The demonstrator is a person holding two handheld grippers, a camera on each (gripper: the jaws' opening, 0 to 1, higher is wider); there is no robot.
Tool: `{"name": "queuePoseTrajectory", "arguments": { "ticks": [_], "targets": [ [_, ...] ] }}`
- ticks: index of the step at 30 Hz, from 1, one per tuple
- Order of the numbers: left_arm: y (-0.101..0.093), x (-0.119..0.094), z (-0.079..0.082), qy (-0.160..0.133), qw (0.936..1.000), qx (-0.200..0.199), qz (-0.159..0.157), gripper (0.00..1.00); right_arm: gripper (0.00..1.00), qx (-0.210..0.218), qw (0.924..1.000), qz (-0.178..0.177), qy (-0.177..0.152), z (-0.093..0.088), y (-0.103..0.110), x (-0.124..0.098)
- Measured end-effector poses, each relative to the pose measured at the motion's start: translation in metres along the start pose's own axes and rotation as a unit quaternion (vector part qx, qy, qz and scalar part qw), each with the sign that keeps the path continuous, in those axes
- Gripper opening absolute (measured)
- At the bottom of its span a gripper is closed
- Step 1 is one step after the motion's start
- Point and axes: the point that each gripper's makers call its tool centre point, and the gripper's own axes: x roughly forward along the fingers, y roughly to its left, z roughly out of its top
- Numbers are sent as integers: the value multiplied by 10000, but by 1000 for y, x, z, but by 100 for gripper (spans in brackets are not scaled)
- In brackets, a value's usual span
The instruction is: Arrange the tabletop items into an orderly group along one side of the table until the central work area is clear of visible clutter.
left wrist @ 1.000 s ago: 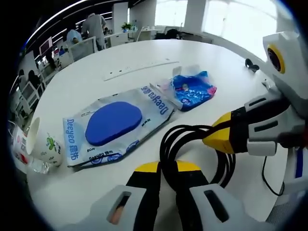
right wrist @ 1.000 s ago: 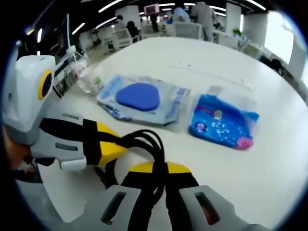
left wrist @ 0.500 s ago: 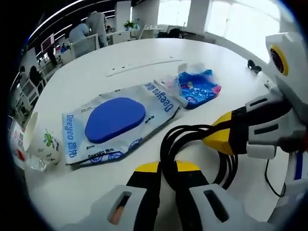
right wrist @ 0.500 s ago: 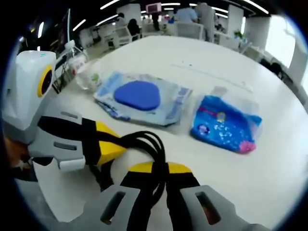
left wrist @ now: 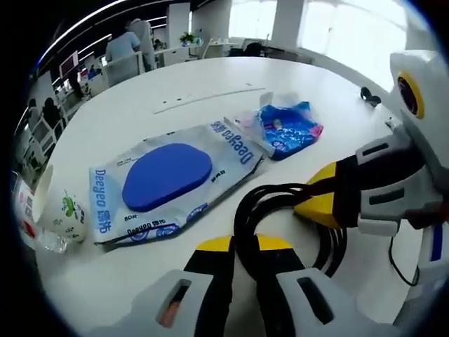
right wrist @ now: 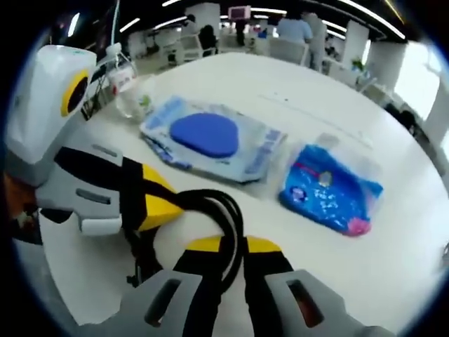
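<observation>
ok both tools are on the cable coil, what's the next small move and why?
Probably carry the black cable coil toward the wipes pack and set it down beside it. The left tool and right tool are both shut on the coil, while the wipes pack, blue snack bag and paper cup already lie in a rough row on the white table.

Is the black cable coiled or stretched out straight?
Coiled: the black cable lies in bunched loops, pinched by the left gripper and the right gripper.
</observation>
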Motion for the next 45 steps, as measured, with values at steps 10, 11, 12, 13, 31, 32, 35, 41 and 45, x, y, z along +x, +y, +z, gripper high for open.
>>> {"name": "queuePoseTrajectory", "arguments": {
  "ticks": [10, 11, 12, 13, 31, 32, 35, 41, 45],
  "targets": [
    [0, 0, 1, -120, 9998, 185, -3, 9, 20, -71, 9999, -26, -126, -1, -6, -5],
    [0, 0, 1, -127, 9998, 182, 1, 9, 20, -41, 9999, -35, -150, -1, -7, -6],
    [0, -1, 1, -143, 9997, 179, 4, 9, 20, -11, 9999, -42, -163, -1, -8, -7],
    [0, -1, 1, -153, 9997, 180, 6, 9, 20, 10, 9998, -50, -177, -1, -8, -7],
    [10, -26, 24, -648, 9978, 67, 89, 4, 26, 174, 9985, -36, -525, 18, -12, -23],
    [12, -29, 26, -684, 9976, 51, 105, 5, 27, 193, 9985, -17, -512, 19, -12, -23],
    [15, -34, 30, -781, 9968, 49, 156, 9, 29, 233, 9981, -35, -562, 20, -13, -27],
    [14, -46, 32, -975, 9951, -23, 162, 18, 36, 372, 9975, -4, -604, 18, -15, -34],
    [11, -52, 32, -1100, 9939, -12, 95, 24, 39, 576, 9962, -22, -652, 14, -17, -41]
  ]
}}
